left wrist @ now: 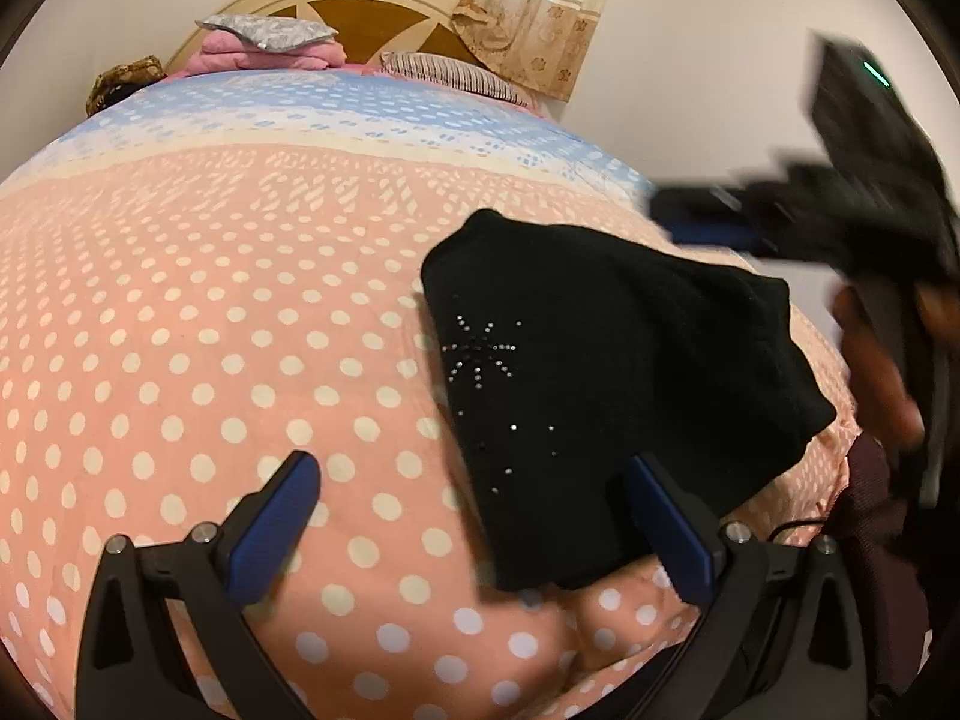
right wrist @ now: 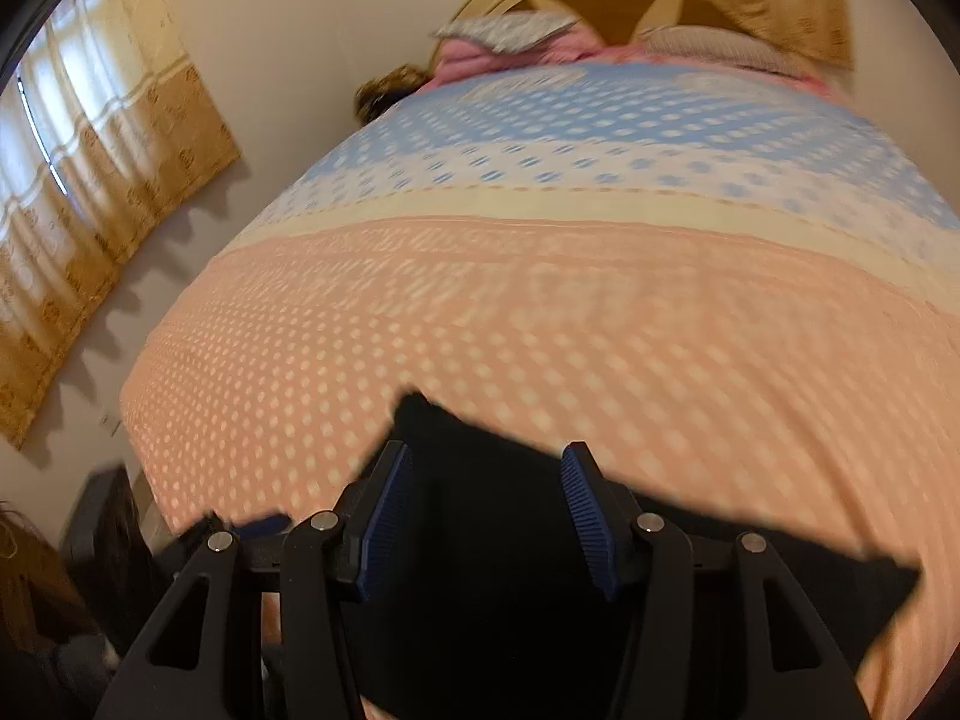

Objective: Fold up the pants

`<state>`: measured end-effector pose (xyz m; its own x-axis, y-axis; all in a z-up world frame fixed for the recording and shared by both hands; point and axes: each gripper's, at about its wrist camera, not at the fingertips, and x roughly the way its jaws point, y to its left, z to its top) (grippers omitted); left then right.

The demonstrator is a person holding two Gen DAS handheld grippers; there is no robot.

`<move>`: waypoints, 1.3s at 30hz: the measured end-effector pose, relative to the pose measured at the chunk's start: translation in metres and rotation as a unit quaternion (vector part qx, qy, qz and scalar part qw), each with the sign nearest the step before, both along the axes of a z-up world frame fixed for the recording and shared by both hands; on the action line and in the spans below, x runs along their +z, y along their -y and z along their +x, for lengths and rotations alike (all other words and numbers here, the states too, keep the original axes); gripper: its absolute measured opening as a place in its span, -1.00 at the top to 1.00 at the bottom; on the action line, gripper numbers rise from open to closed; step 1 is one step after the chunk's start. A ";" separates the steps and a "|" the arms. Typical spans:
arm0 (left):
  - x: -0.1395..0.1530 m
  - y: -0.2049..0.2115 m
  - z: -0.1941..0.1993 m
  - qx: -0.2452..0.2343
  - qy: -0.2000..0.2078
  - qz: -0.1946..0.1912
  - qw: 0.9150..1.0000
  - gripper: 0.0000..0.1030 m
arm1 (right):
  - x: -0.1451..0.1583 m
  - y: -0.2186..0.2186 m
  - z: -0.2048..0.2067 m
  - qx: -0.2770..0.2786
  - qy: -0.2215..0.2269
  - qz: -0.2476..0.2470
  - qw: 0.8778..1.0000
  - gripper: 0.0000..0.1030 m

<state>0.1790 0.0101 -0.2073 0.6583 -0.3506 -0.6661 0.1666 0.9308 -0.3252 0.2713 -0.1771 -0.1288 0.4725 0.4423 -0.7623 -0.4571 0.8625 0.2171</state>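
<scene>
The black pants lie folded into a compact pile on the pink polka-dot bedspread, with small rhinestones on the fabric. My left gripper is open and empty, its right finger at the pile's near edge. My right gripper is open and hovers above the pants, which show black beneath its fingers. In the left wrist view the right gripper appears blurred, beyond the pile at the right.
The bedspread turns blue and white toward the headboard. Pillows and folded pink cloth lie at the head of the bed. A curtain hangs on the left wall. The bed's edge is at the right.
</scene>
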 end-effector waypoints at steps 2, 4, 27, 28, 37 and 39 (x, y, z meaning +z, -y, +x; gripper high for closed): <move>0.000 0.000 -0.001 0.002 0.000 0.004 1.000 -1.00 | -0.004 0.014 -0.026 -0.002 0.016 0.001 1.000 -0.05; 0.002 0.001 -0.001 0.003 0.000 0.004 1.000 -1.00 | -0.010 0.020 -0.049 0.005 0.035 -0.010 0.999 -0.05; 0.034 0.030 0.026 -0.008 0.038 0.075 0.996 -1.00 | -0.022 0.137 -0.075 -0.157 0.060 0.042 0.985 -0.21; 0.030 0.030 0.028 -0.009 0.032 0.073 0.997 -1.00 | -0.028 0.144 -0.072 -0.171 0.050 0.040 0.983 -0.21; 0.011 0.028 0.033 -0.008 0.007 0.074 0.997 -1.00 | -0.049 0.164 -0.064 -0.186 0.014 0.068 0.980 -0.21; 0.016 0.018 0.028 0.005 0.020 0.063 0.998 -1.00 | -0.049 0.176 -0.062 -0.184 -0.001 0.110 0.977 -0.21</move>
